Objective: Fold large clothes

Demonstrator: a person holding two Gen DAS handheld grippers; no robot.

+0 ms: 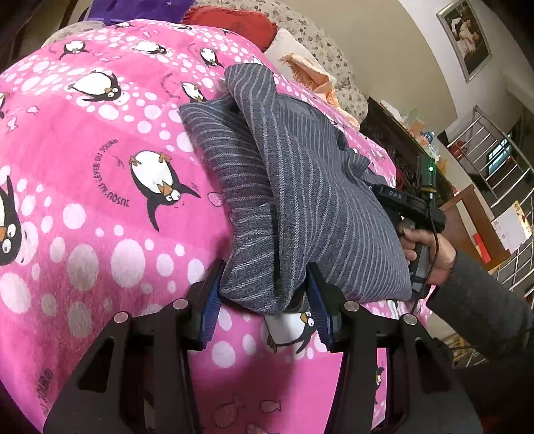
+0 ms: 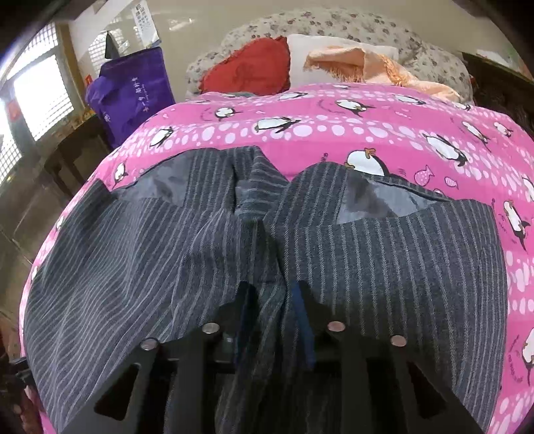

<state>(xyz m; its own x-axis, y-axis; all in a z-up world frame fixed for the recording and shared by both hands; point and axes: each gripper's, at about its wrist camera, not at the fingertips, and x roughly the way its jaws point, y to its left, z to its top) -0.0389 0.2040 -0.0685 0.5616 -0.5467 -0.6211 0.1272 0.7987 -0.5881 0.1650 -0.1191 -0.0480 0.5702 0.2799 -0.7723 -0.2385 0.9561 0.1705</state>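
A grey pinstriped garment (image 1: 300, 200) lies partly folded on a pink penguin blanket (image 1: 100, 200). My left gripper (image 1: 263, 300) has its blue-padded jaws wide apart, straddling the garment's near folded edge without pinching it. In the right wrist view the garment (image 2: 400, 267) spreads wide across the blanket (image 2: 333, 127), its grey lining showing. My right gripper (image 2: 270, 300) is shut on a bunched ridge of the garment's cloth. The right gripper (image 1: 414, 213) and the hand holding it also show in the left wrist view, at the garment's far side.
Red cushion (image 2: 250, 66), peach shawl (image 2: 367, 63) and floral pillows (image 2: 333, 26) lie at the bed's head. A purple bag (image 2: 133, 90) stands at the left. A dark sideboard (image 1: 400, 140) and stair rail (image 1: 494, 157) flank the bed.
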